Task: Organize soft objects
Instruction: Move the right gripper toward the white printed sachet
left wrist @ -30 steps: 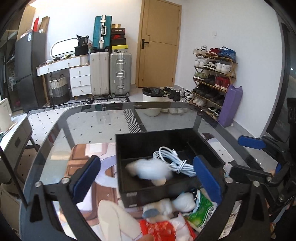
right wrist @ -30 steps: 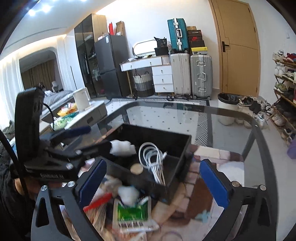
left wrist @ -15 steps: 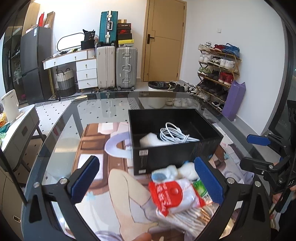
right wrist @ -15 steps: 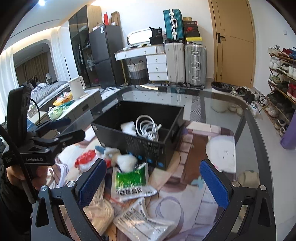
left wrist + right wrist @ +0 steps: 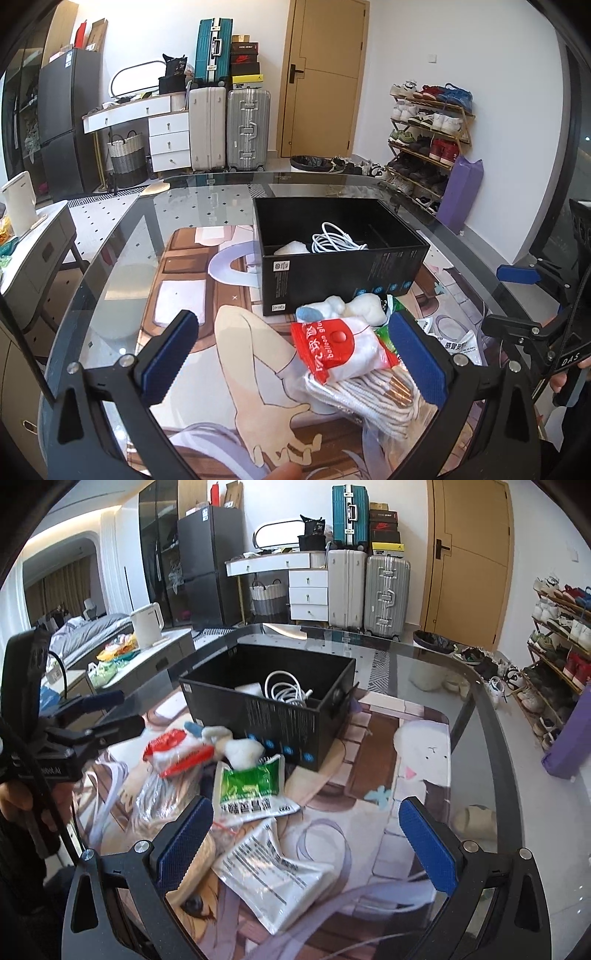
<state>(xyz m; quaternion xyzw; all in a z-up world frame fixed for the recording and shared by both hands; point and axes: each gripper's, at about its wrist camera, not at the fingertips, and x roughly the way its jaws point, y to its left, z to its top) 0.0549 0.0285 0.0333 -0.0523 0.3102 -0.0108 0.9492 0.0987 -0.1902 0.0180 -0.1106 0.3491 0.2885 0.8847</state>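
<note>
Both grippers have pulled back from the black box [image 5: 343,258], which now sits farther off on the glass bench [image 5: 110,266]. The left gripper [image 5: 291,354] and right gripper [image 5: 306,843] gape wide, holding nothing. A white cable [image 5: 334,242] and a half-hidden white soft lump [image 5: 291,248] lie inside the box. Before it lies a crinkly red-labelled bag [image 5: 332,347] reading "balloon glu", its end cut off, beside a plush toy [image 5: 236,747].
</note>
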